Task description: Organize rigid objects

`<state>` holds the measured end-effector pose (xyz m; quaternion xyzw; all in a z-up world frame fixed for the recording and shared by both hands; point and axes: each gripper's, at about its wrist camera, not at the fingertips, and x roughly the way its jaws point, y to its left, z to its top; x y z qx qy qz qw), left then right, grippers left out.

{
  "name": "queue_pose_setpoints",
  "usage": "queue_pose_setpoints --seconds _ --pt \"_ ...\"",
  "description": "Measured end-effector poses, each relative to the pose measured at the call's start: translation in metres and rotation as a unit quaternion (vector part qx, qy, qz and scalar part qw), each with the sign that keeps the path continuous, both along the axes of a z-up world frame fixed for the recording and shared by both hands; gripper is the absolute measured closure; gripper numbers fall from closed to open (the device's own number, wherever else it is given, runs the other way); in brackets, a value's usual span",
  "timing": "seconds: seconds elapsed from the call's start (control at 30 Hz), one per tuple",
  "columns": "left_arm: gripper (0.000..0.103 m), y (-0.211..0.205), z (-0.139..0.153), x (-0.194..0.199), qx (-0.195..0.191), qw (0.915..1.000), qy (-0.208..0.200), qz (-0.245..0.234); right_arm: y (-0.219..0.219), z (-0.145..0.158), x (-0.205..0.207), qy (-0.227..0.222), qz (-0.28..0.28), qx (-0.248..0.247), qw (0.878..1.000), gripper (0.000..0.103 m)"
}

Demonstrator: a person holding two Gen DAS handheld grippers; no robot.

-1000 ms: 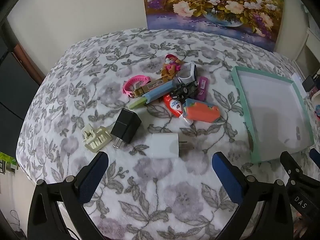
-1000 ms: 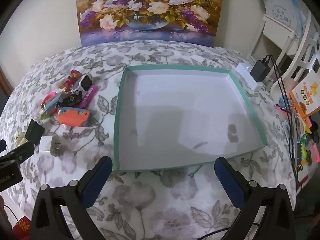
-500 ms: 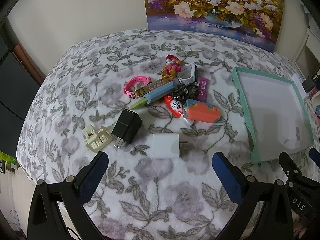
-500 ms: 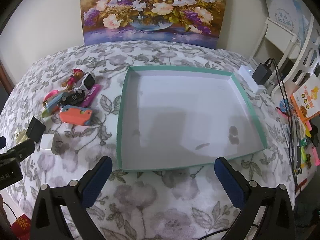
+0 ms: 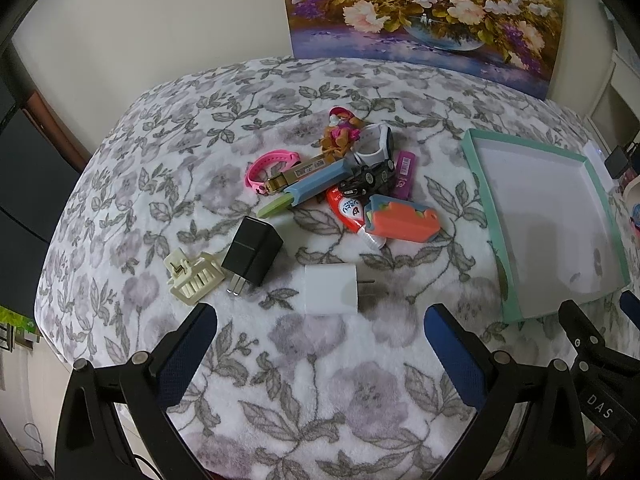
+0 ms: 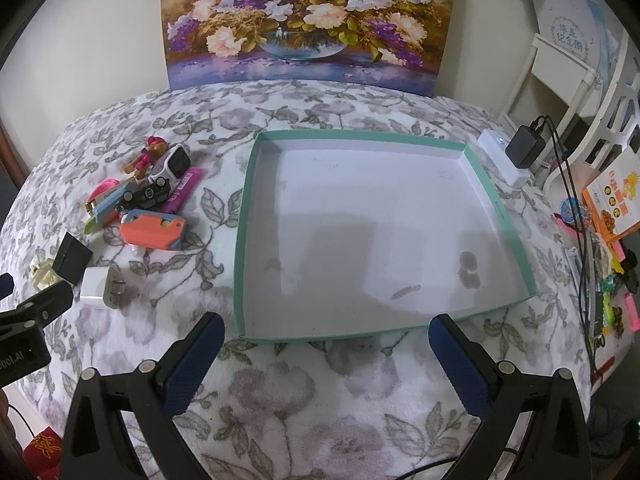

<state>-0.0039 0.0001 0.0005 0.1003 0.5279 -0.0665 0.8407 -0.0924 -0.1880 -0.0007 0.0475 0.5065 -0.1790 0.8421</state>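
1. Two hand-held grippers hover over the flowered bedspread (image 5: 320, 400), both with jaws spread wide and nothing between them.
2. The left hand-held gripper (image 5: 320, 332) faces the clutter; the white charger (image 5: 330, 289) lies just ahead of it, between the lines of its blue fingers (image 5: 188, 344), prongs pointing right.
3. Left of that charger sits the black charger (image 5: 252, 250), and touching its left side the cream hair clip (image 5: 194, 278).
4. Farther out is a heap: an orange case (image 5: 402, 222) at the near right, a red tube (image 5: 350, 210) beside it, a blue-and-green bar (image 5: 312, 188), a pink band (image 5: 268, 168), a black toy car (image 5: 368, 178), a purple stick (image 5: 404, 174), a white watch (image 5: 374, 148) and a small doll (image 5: 340, 132) at the far edge.
5. The right hand-held gripper (image 6: 326, 346) hangs before the near edge of the teal-rimmed tray (image 6: 240, 240), which holds nothing but a few smudges.
6. In the right view the heap lies well left of the tray, and the left tool shows at the lower left edge.
7. A flower painting (image 6: 312, 20) leans at the wall behind.
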Motion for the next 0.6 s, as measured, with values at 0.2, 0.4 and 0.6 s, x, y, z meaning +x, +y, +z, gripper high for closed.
queue_pose_setpoints --seconds 0.2,0.4,0.6 --pt "0.000 -0.0001 -0.0002 -0.0002 0.000 1.0000 0.000 0.000 -0.0004 -0.0002 0.0002 0.000 0.000 0.000 1.000 0.000" --pt "0.000 -0.0020 -0.0023 -0.0019 0.003 1.0000 0.000 -0.002 -0.0026 -0.0018 -0.0011 0.001 -0.007 0.001 1.000 0.000" --pt "0.000 -0.0026 -0.0034 -0.0021 0.002 1.0000 0.003 -0.007 -0.0069 -0.0004 -0.0021 0.002 -0.017 0.002 1.000 0.000"
